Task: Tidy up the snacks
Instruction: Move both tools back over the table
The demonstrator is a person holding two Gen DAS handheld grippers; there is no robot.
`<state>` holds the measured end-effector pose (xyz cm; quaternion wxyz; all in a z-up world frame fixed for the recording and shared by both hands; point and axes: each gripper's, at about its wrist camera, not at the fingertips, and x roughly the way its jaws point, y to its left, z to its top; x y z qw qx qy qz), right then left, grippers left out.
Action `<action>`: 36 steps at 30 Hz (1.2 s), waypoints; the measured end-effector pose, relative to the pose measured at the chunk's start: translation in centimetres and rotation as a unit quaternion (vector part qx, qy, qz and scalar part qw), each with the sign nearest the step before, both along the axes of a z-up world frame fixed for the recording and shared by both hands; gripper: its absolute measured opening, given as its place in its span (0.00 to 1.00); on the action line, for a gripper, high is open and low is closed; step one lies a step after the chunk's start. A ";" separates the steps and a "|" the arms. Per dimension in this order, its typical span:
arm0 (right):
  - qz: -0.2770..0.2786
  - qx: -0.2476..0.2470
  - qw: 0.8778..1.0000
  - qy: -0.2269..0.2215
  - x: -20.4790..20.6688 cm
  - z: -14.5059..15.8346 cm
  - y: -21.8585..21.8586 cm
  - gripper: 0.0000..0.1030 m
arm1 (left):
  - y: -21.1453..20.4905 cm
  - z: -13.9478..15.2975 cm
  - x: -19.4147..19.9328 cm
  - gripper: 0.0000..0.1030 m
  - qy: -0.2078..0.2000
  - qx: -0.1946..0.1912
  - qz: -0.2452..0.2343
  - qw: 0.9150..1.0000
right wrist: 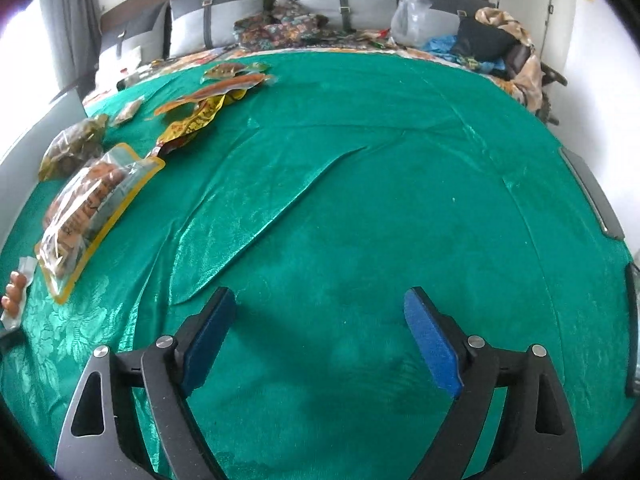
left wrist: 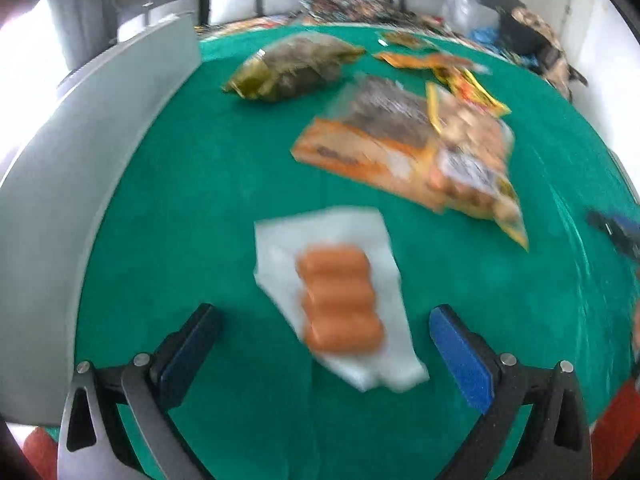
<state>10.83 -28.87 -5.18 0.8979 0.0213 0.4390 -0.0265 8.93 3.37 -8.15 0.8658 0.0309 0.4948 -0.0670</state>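
A clear pack of orange sausages point(left wrist: 340, 298) lies on the green cloth point(left wrist: 200, 200) just ahead of my left gripper point(left wrist: 324, 320), which is open with its blue pads on either side of the pack's near end, not touching it. Beyond it lie a large orange snack bag point(left wrist: 404, 152) and a greenish-brown bag point(left wrist: 288, 66). In the right wrist view my right gripper point(right wrist: 320, 308) is open over bare green cloth point(right wrist: 360, 200) with nothing between its fingers. The same sausage pack point(right wrist: 14, 292) and orange bag point(right wrist: 88, 204) sit at that view's left edge.
Small yellow and orange packets point(left wrist: 464, 84) lie at the far right of the snack group, with more packets point(right wrist: 208, 100) spread toward the back. A grey panel point(left wrist: 80, 200) stands along the left. Pillows point(right wrist: 224, 16), patterned fabric point(right wrist: 280, 28) and a plastic bag point(right wrist: 412, 20) crowd the far edge.
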 end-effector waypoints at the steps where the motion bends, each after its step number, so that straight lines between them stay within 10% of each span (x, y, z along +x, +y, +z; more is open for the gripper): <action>1: 0.000 0.000 1.000 0.000 0.1 0.0 0.0 0.87 | 0.1 -0.1 0.5 1.00 -0.007 -0.001 0.007 1.000; 11: 0.000 -0.002 1.000 -0.001 -0.4 -0.2 0.0 0.88 | 0.7 -0.1 7.2 1.00 -0.039 -0.002 0.051 0.998; 36: -0.001 -0.001 1.000 -0.001 -0.3 -0.2 0.0 0.88 | 0.9 -0.2 6.7 1.00 -0.044 -0.002 0.055 0.998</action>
